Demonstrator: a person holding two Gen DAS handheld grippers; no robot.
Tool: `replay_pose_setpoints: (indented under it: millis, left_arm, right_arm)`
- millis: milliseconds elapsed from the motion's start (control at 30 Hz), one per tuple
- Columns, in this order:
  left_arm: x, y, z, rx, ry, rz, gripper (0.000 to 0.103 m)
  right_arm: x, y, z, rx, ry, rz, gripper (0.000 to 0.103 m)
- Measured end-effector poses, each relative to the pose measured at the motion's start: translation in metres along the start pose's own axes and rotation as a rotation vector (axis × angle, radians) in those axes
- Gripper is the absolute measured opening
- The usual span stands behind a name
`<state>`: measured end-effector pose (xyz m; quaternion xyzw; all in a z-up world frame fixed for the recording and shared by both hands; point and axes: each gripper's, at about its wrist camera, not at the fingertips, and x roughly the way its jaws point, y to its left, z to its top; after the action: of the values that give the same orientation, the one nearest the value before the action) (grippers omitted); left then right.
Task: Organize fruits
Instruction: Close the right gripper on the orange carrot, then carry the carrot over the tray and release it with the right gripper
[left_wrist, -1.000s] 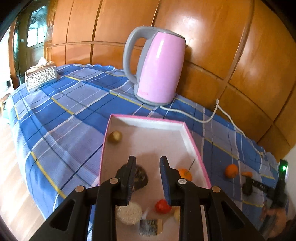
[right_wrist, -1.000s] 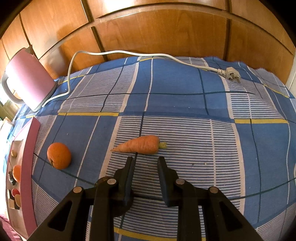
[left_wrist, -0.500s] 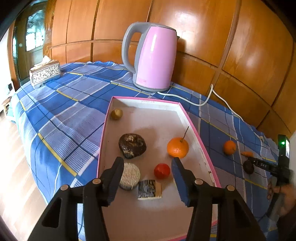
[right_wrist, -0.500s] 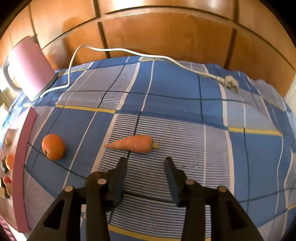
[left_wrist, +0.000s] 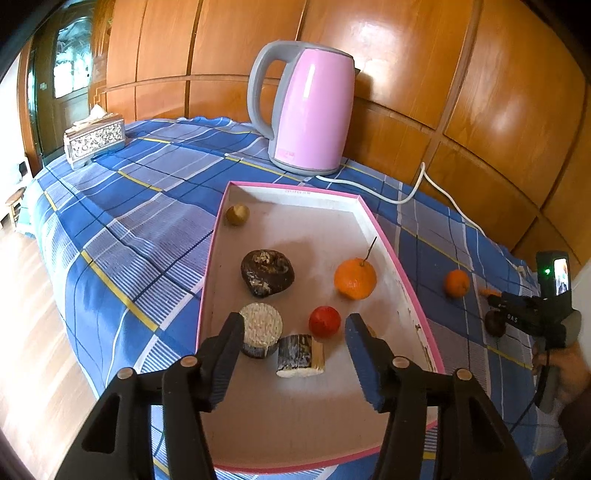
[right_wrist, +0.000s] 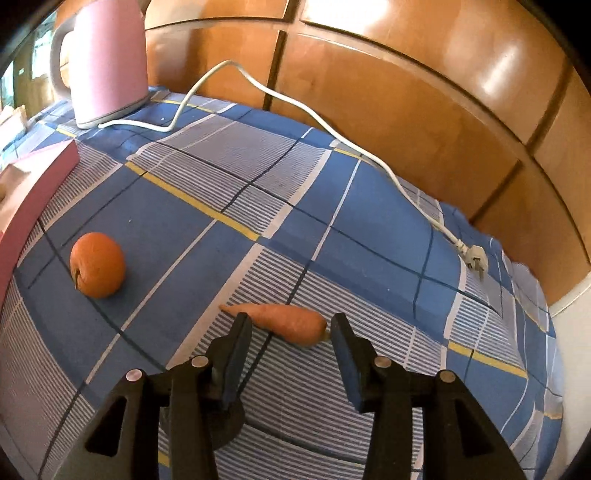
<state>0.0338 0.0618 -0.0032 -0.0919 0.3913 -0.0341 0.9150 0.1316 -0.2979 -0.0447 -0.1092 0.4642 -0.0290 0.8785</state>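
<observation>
- cloth, blue plaid, covers the whole table; wood panel wall behind it.
- tray, pink rim, pale floor, centre of the left view; its pink edge shows at 9 o'clock in the right view.
- kettle, pink with grey handle, at 12 o'clock past the tray's far end; white cord runs from it along the wall to a plug at 3 o'clock in the right view.
- tissue box, far off at 10 o'clock in the left view.
- left claw wide open, holding nothing, hanging over the tray's near end.
- right claw wide open, empty, low over the cloth, fingers either side of the carrot.
- in the tray: dark lump mid-left, orange with stem mid-right, red fruit just ahead of the left claw, round pale piece by the left finger, cut chunk touching it, small brown ball in the far left corner.
- loose orange on the cloth at 9 o'clock in the right view, between tray and carrot.
- carrot lying flat on the cloth, tip pointing to 9 o'clock, just ahead of the right claw, outside the tray.
</observation>
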Motion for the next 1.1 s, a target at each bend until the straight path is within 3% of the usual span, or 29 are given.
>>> replay_pose_setpoints:
  millis: [33, 67, 533, 767, 833, 1100]
  left_arm:
    - [0.0, 0.0, -0.001, -0.002, 0.001, 0.001, 0.061]
    - [0.0, 0.0, -0.002, -0.002, 0.004, 0.0, 0.061]
    - [-0.012, 0.003, -0.013, -0.013, -0.015, 0.038, 0.064]
    - [-0.018, 0.008, -0.015, -0.038, -0.04, 0.078, 0.072]
    - [-0.019, 0.01, -0.015, -0.048, -0.05, 0.104, 0.079]
    - [-0.019, 0.014, -0.016, -0.066, -0.047, 0.127, 0.082]
  right_arm:
    - [0.001, 0.0, 0.0, -0.003, 0.004, -0.003, 0.026]
    - [0.002, 0.0, 0.0, -0.008, 0.01, -0.014, 0.024]
    - [-0.007, -0.001, -0.009, 0.063, -0.017, -0.011, 0.022]
    - [-0.024, 0.002, -0.009, 0.083, -0.063, -0.012, 0.019]
    - [-0.03, 0.004, -0.008, 0.087, -0.078, -0.018, 0.019]
    - [-0.067, 0.009, -0.006, 0.147, -0.167, 0.046, 0.019]
